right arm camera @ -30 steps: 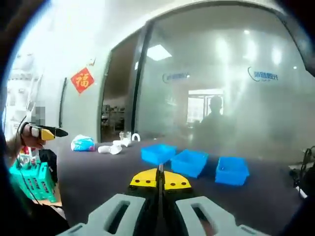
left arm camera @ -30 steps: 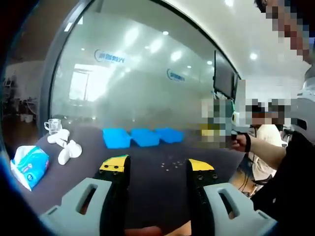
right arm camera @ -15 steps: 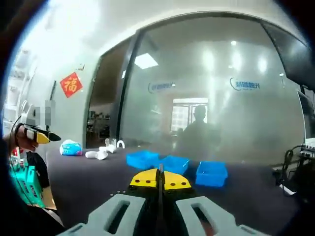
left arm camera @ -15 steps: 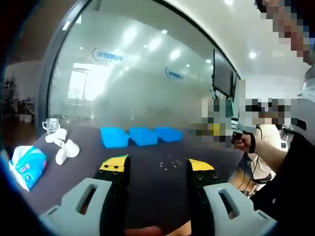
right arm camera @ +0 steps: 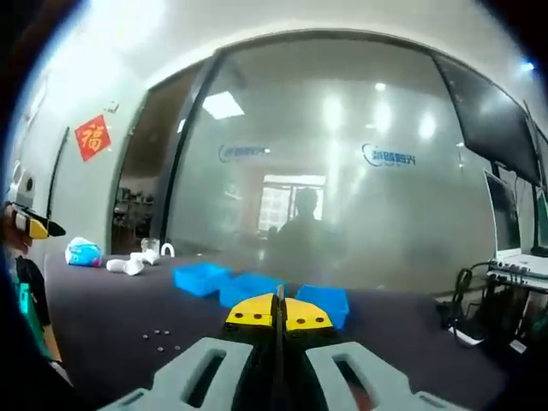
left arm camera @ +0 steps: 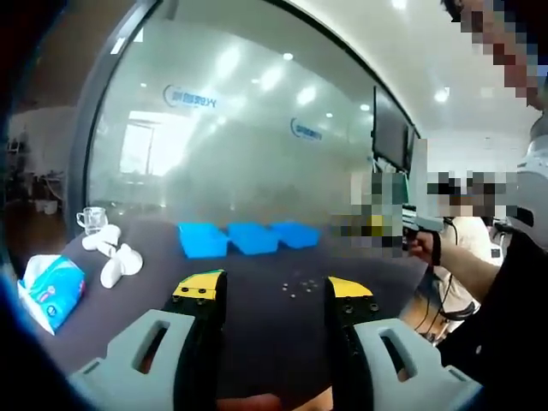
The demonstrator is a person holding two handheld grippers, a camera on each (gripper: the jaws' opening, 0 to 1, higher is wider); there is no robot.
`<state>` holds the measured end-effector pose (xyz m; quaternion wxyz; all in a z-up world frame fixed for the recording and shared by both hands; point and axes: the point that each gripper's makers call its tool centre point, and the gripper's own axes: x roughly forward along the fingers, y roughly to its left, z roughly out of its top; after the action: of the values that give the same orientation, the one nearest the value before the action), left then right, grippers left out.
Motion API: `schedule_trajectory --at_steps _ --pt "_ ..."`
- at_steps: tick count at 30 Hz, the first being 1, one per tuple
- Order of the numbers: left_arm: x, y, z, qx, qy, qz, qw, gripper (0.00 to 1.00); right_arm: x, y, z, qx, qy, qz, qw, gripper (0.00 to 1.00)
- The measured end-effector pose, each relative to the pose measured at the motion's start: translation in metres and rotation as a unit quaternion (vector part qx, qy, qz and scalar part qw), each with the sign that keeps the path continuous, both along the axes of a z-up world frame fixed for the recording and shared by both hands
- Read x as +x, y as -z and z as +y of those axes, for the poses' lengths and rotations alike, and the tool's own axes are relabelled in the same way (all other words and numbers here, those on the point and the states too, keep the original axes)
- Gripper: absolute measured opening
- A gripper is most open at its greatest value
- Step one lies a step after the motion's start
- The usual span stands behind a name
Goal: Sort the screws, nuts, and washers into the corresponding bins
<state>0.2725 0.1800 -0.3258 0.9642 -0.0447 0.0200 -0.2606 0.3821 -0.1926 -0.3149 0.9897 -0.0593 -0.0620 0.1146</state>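
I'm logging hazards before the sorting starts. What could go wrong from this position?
1. The small metal fasteners lie loose and tiny on the dark tabletop; a careless pinch by the open left gripper may scatter them.
2. The three blue plastic bins look identical, so a part could land in the wrong one.
3. The right gripper is shut and must open before picking.

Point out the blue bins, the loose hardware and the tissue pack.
blue bins (left arm camera: 203,241), left gripper view, leftmost bin's front wall
loose hardware (left arm camera: 299,287), left gripper view, middle of scatter
tissue pack (left arm camera: 53,288), left gripper view, pack's face
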Motion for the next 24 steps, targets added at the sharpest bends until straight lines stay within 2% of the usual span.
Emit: schedule_trajectory --at_steps 5,10,24 --pt "0.001 0.0 0.001 -0.001 -0.001 0.0 1.0 0.45 0.006 -0.004 -0.002 -0.003 0.005 -0.002 1.0 0.0" --pt "0.001 0.001 0.001 -0.003 -0.001 0.001 1.0 0.45 0.025 -0.012 -0.003 -0.012 0.004 -0.006 0.9999 0.0" --pt "0.002 0.003 0.005 -0.011 -0.01 0.003 0.9999 0.45 0.12 -0.03 0.002 -0.032 0.001 0.003 0.9995 0.0"
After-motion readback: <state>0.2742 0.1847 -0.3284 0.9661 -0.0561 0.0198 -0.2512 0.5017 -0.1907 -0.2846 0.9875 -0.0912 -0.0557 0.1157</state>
